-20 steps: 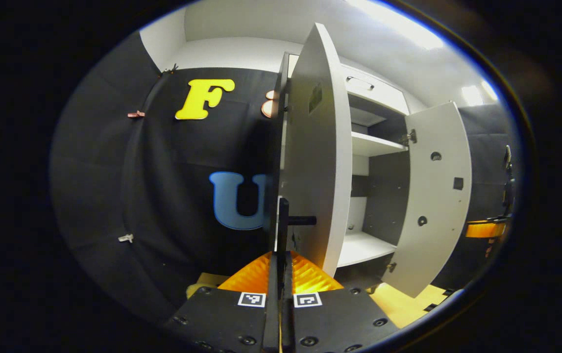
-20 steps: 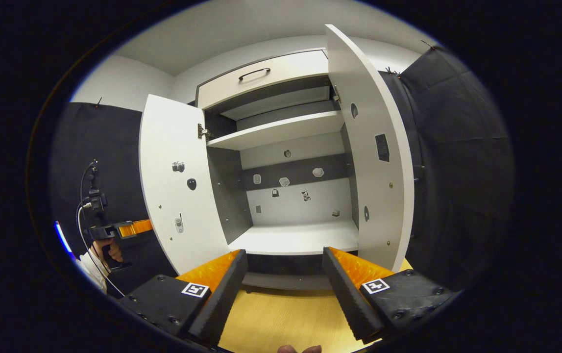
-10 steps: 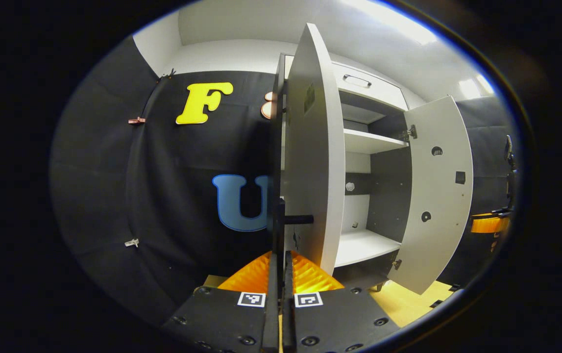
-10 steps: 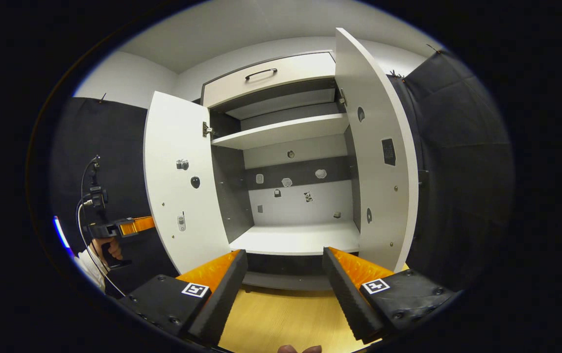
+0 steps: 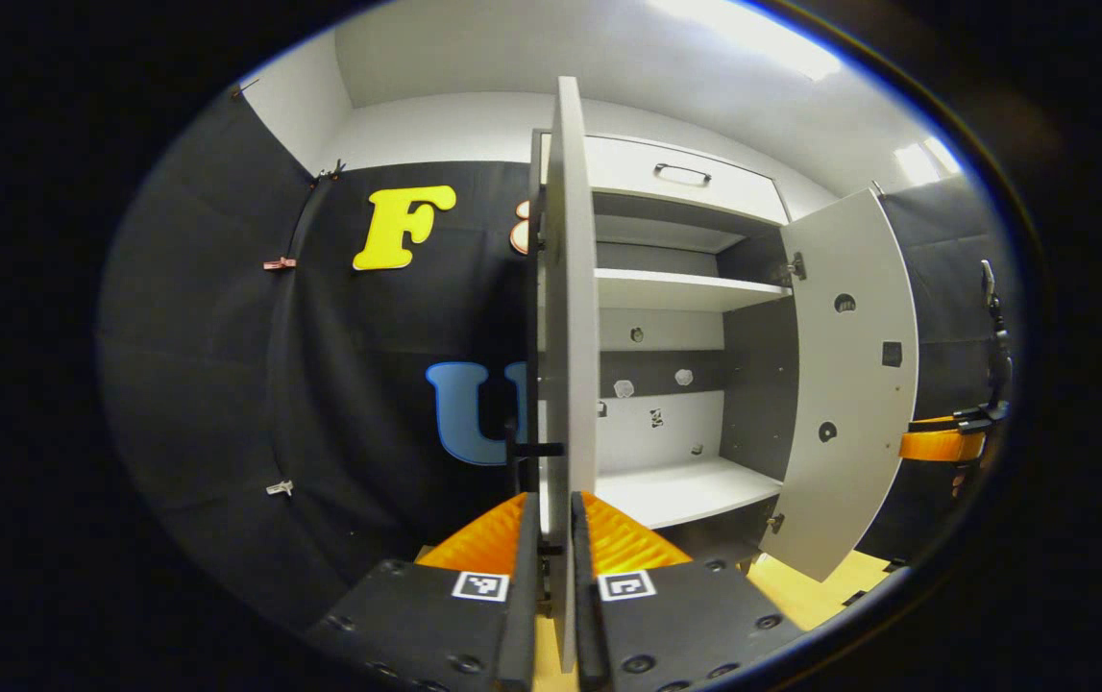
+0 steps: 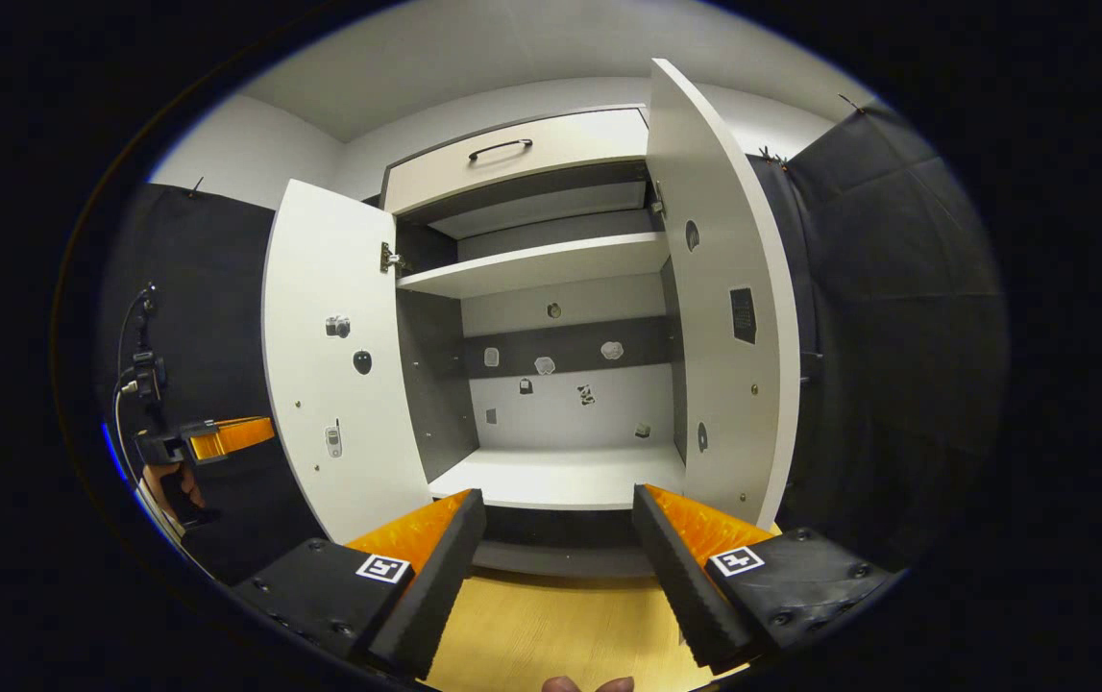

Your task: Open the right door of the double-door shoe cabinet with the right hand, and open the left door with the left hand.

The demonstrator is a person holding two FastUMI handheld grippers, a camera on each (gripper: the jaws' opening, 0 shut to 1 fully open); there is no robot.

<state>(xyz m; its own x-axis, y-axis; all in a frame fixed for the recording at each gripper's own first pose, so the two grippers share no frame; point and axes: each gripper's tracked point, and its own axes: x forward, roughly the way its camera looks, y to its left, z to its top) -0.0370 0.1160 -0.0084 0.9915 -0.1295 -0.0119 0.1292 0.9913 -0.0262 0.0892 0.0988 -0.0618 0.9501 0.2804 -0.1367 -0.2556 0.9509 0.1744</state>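
White and edge-on at centre frame, the left door (image 5: pixel 571 317) runs upright straight ahead between our left claw (image 5: pixel 554 548), whose fingers straddle its edge, while our right claw (image 6: pixel 558 548) gapes empty before the right door (image 6: pixel 728 317), open at right.

Booth interior. Black cloth (image 5: pixel 253 384) drapes the wall in the left gripper view, pinned with small clips (image 5: pixel 279 488); further black cloth (image 6: pixel 896 336) hangs at the right of the right gripper view. Above the cloth the wall (image 6: pixel 253 154) is plain white, meeting a pale ceiling (image 5: pixel 474 48). Bright patches on the ceiling (image 5: pixel 752 29), probably light fixtures, are washed out by glare. The floor (image 6: pixel 551 634) is light wood-grain board, also visible as a yellow strip (image 5: pixel 810 596) at lower right of the left gripper view.
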